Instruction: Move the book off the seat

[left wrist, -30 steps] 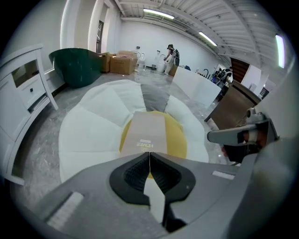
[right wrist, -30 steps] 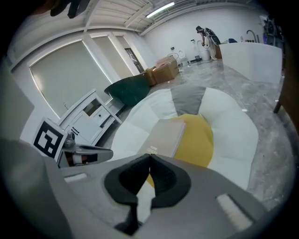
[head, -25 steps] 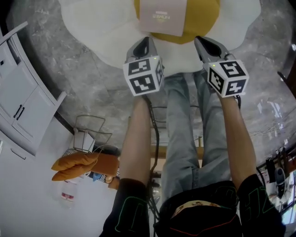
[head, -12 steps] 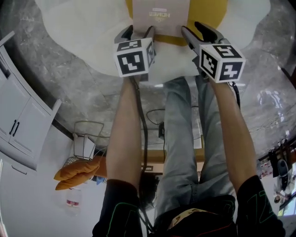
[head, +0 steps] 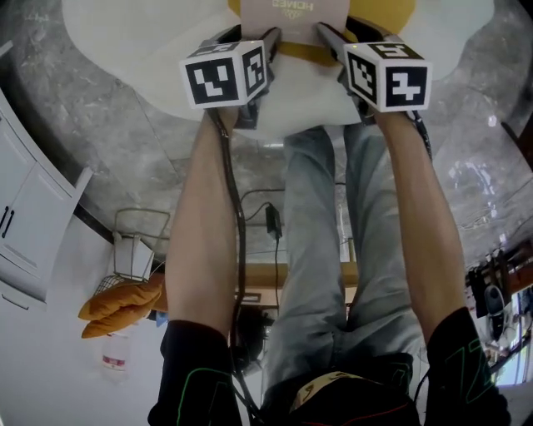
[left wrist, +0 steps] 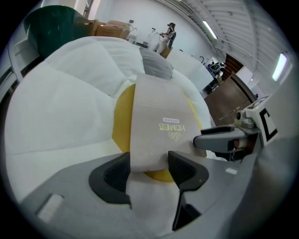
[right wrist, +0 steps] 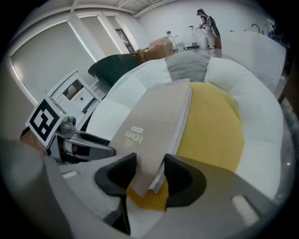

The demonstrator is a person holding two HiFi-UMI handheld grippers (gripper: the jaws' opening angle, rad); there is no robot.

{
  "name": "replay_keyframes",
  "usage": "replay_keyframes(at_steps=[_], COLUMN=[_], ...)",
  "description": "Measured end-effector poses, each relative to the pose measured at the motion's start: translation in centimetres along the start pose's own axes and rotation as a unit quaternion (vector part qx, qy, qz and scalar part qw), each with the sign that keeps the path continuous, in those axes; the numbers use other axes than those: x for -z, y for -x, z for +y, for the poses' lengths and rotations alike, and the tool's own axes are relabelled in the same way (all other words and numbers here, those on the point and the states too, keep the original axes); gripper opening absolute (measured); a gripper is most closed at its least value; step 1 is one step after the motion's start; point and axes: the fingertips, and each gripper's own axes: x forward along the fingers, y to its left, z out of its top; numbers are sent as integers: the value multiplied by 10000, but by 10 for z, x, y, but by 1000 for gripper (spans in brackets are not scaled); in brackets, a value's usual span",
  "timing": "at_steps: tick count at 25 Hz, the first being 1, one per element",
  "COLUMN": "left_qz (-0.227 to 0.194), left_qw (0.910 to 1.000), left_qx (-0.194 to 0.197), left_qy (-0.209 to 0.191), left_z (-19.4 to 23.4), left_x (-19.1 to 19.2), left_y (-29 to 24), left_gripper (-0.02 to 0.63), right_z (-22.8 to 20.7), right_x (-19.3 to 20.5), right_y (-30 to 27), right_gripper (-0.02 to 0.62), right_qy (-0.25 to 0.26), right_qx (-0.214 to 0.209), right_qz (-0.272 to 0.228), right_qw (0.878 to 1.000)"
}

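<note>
A beige book [head: 291, 10] lies on the yellow centre [head: 383, 12] of a white egg-shaped seat cushion [head: 150, 50]. My left gripper [head: 254, 37] is at the book's near left corner, my right gripper [head: 341, 29] at its near right corner. In the left gripper view the book [left wrist: 159, 116] reaches in between the jaws of the left gripper [left wrist: 148, 165], which are opening and do not press on it. In the right gripper view the book's [right wrist: 154, 116] corner sits between the jaws of the right gripper [right wrist: 150, 170]. They are closing, with no clear press.
Grey marbled floor surrounds the cushion. A white cabinet [head: 17, 216] stands at the left, with a wire basket [head: 137, 241], an orange cushion [head: 121, 304] and a bottle [head: 117, 362] near it. Cardboard boxes [left wrist: 112, 28] and a person [left wrist: 167, 35] are far behind the seat.
Both grippers have moved forward from short of the cushion onto the book's near edge. Their jaws, shut a second ago, now stand apart around the book's corners.
</note>
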Motion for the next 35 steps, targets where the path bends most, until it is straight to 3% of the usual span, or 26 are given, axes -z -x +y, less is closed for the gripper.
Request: replay_keyframes(at_steps=[3, 11, 17, 21, 28, 35], left_qz=[-76, -736, -1496, -1792, -2362, -2785], left_qw=[9999, 9921, 9651, 9484, 8985, 8312], left_qx=[82, -280, -1035, -1370, -2003, -2530], left_qy=[60, 980, 1885, 2230, 3111, 4092], left_z=[-9, -39, -56, -65, -76, -82], left_x=[6, 41, 57, 85, 140, 234], left_y=[17, 79, 139, 180, 251, 319], left_gripper=[264, 261, 258, 256, 252, 245], right_z=[7, 44, 88, 126, 202, 300], right_x=[-2, -3, -23, -12, 7, 66], right_y=[17, 69, 99, 122, 150, 173], right_gripper=[184, 184, 184, 184, 184, 184], right_qy=[238, 1571, 2792, 3241, 4182, 5147], right_qx=[-36, -354, -1046, -1372, -2077, -2750], right_qz=[69, 179, 313, 371, 581, 934], right_qw=[9997, 9868, 9540, 9353, 8824, 8067])
